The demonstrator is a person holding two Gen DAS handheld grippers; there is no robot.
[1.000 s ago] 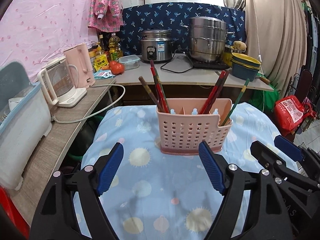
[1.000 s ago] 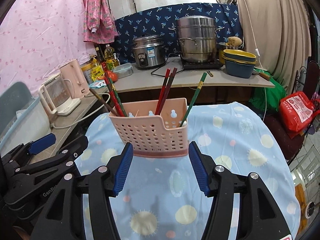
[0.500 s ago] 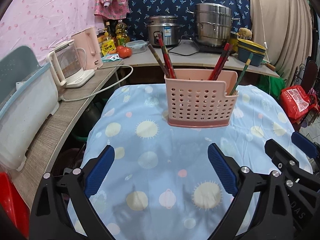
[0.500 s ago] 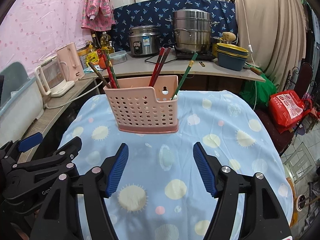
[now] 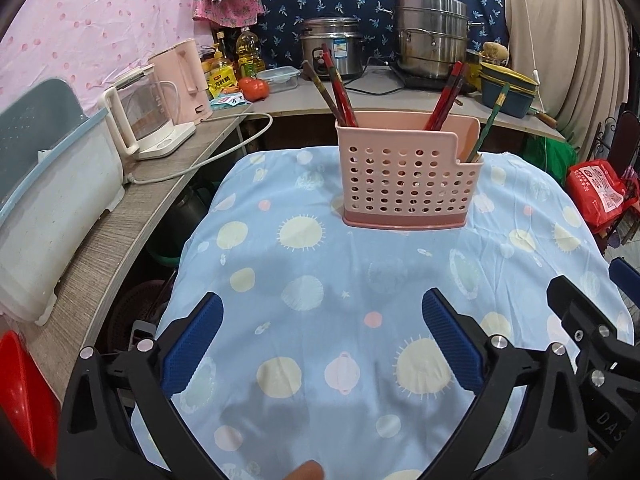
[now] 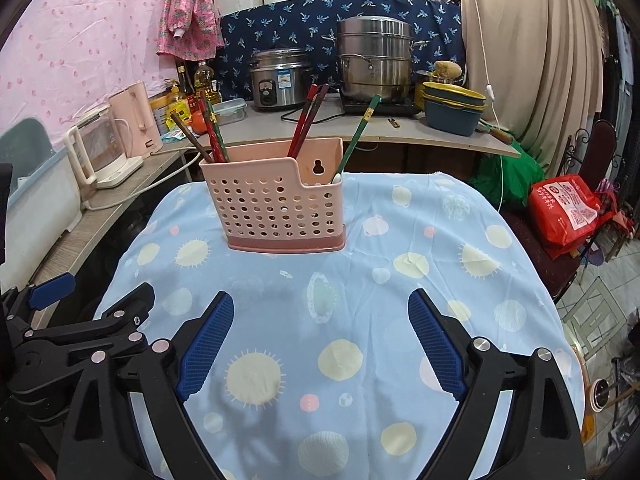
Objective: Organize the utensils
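A pink perforated utensil holder (image 5: pixel 406 176) stands upright on the blue patterned tablecloth (image 5: pixel 320 280); it also shows in the right wrist view (image 6: pixel 280 208). Red and brown chopsticks (image 5: pixel 340 92) lean in its left part, red ones (image 5: pixel 444 98) in the middle, a green one (image 5: pixel 490 120) at the right. My left gripper (image 5: pixel 320 340) is open and empty, well short of the holder. My right gripper (image 6: pixel 320 344) is open and empty, also near the front of the table.
A wooden counter on the left carries a white bin (image 5: pixel 48 208), a glass kettle (image 5: pixel 140 120) and a pink kettle (image 5: pixel 188 76). The back counter holds a rice cooker (image 5: pixel 332 48), a steel steamer pot (image 5: pixel 432 32) and stacked bowls (image 5: pixel 508 88). A red bag (image 5: pixel 600 192) sits at right.
Both grippers have pulled back from the holder toward the table's front edge. The holder now looks smaller and farther away. Both stay open and empty.
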